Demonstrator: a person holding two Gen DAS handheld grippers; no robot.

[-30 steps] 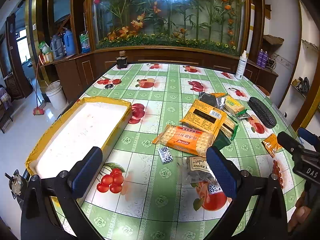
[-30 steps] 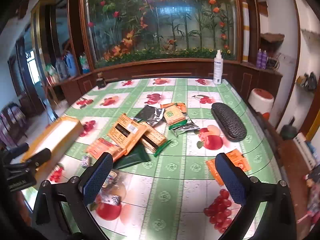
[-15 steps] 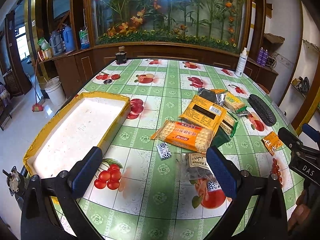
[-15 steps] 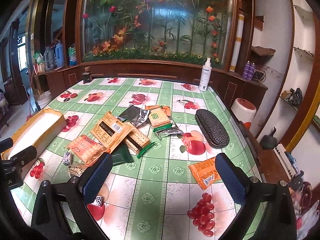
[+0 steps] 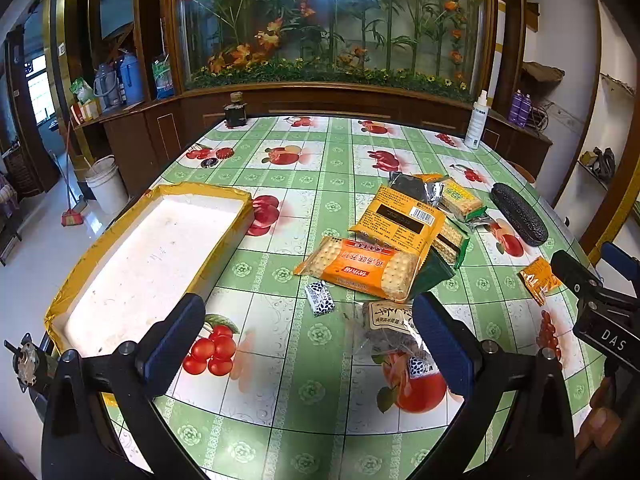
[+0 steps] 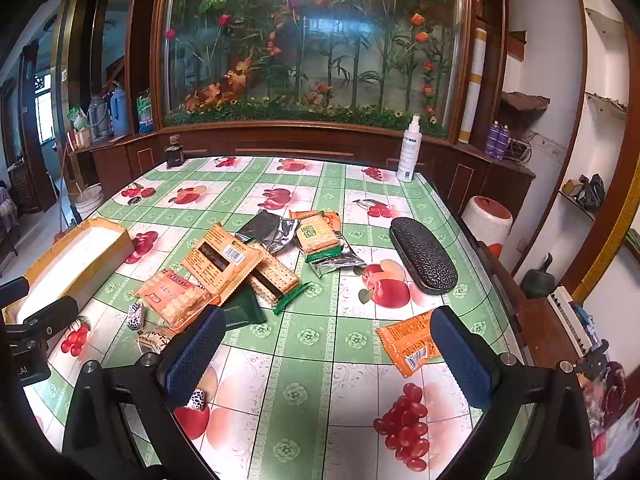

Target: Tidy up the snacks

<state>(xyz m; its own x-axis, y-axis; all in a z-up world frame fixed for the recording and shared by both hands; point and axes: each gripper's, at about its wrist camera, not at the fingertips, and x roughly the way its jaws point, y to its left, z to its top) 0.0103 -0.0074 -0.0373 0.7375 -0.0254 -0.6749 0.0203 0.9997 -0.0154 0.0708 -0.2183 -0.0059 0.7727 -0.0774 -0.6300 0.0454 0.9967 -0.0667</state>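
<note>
From the left wrist view, I see bare tablecloth [image 5: 320, 184] across the upper centre of the frame and lower centre between the fingers. The yellow-rimmed tray [image 5: 236, 194] blocks the left side. The snack pile [image 5: 396, 240] occupies centre right, with a small wrapped candy [image 5: 319, 298] just left of it. In the right wrist view, a black case [image 6: 423, 254] obstructs the right centre; an orange packet [image 6: 408, 344] lies lower right.
</note>
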